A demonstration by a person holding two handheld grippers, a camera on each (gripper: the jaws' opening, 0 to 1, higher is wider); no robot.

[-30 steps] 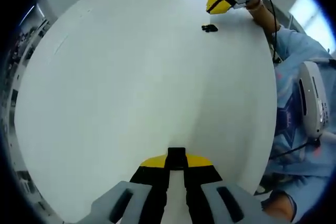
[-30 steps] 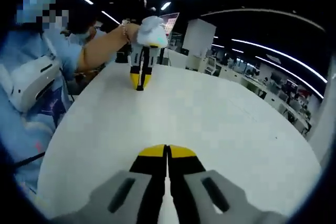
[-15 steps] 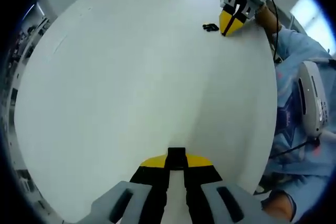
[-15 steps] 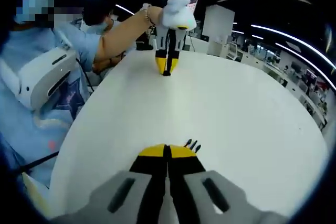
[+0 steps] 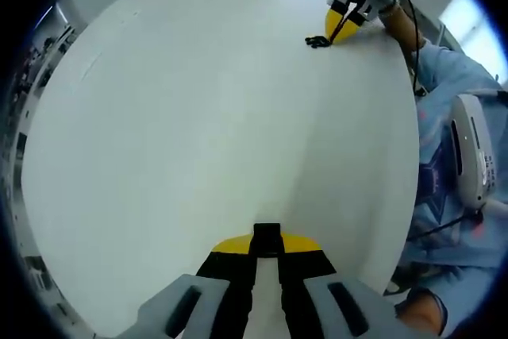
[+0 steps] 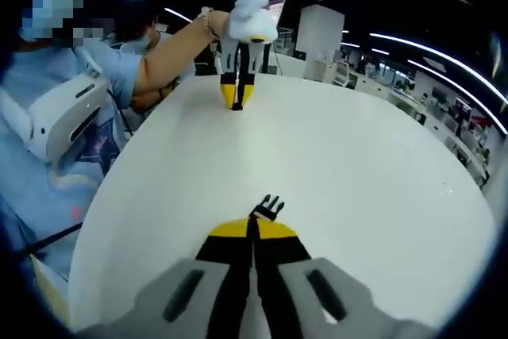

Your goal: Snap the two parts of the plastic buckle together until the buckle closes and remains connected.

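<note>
A black pronged buckle part (image 5: 317,40) lies on the white table (image 5: 198,117) at the far side; in the right gripper view this buckle part (image 6: 268,208) sits just beyond my jaw tips, prongs pointing away. My right gripper (image 6: 252,226) is shut, its tips down at the part, and the right gripper (image 5: 337,36) touches the part's right end in the left gripper view. My left gripper (image 5: 267,236) is shut on a small black buckle piece (image 5: 267,233) that sticks out between its yellow tips. Across the table the left gripper (image 6: 236,105) points down at the tabletop.
The person in light blue sits along the table's edge (image 5: 413,196), with a white device (image 5: 472,156) at the chest, and the same white device (image 6: 55,117) shows beside an arm reaching over the table. Desks and ceiling lights lie behind.
My right gripper came down from above the table to the pronged part, which now lies straight ahead of its tips instead of to their right. The left gripper stayed still.
</note>
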